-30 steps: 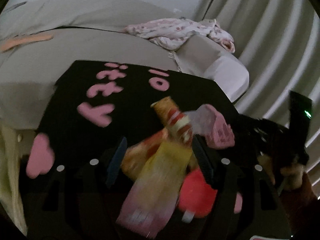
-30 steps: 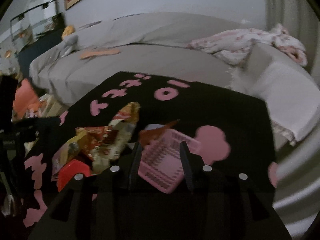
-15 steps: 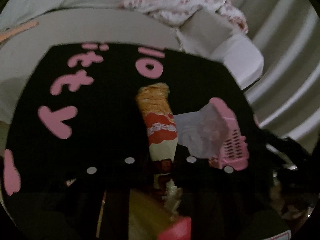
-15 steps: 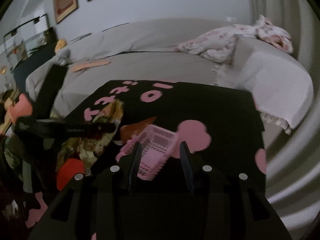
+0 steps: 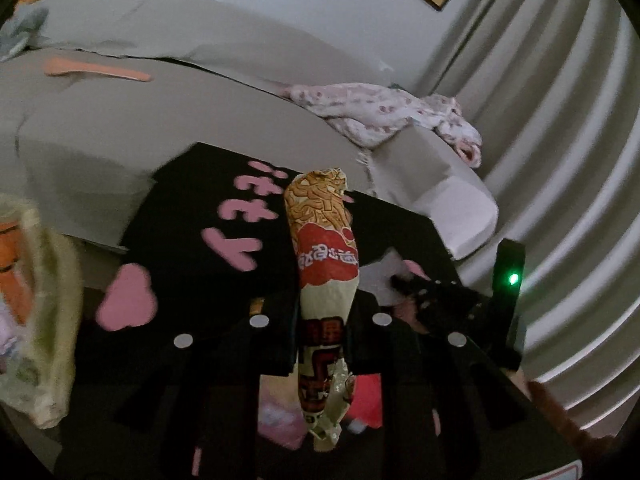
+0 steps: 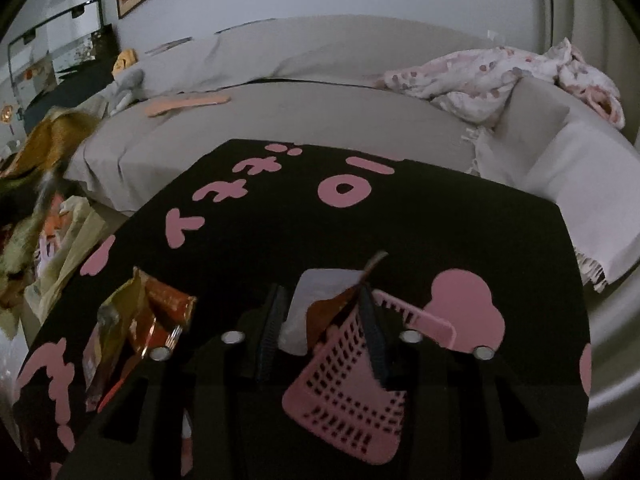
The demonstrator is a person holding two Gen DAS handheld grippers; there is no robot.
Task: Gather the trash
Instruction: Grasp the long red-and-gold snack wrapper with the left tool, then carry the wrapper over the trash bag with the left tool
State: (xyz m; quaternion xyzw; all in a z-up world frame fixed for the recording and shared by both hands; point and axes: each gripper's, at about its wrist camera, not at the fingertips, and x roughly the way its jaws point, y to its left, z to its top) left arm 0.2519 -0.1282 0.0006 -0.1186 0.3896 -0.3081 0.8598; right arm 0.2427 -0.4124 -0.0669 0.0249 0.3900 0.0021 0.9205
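Left gripper point(image 5: 320, 332) clenched on the noodle wrapper point(image 5: 323, 256) — long axis pointing away, lifted above the counter point(image 5: 192, 216); right gripper point(image 6: 322, 332) fingers closing around the pink basket point(image 6: 352, 396) rim.

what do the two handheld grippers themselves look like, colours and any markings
Both are matte black plastic. The left gripper has round silver studs along its finger carriers. The right gripper has the same silver studs, and its fingers carry dark ribbed pads with a bluish tint. Seen from the left wrist view, the right gripper's black body shows a small lit green light.
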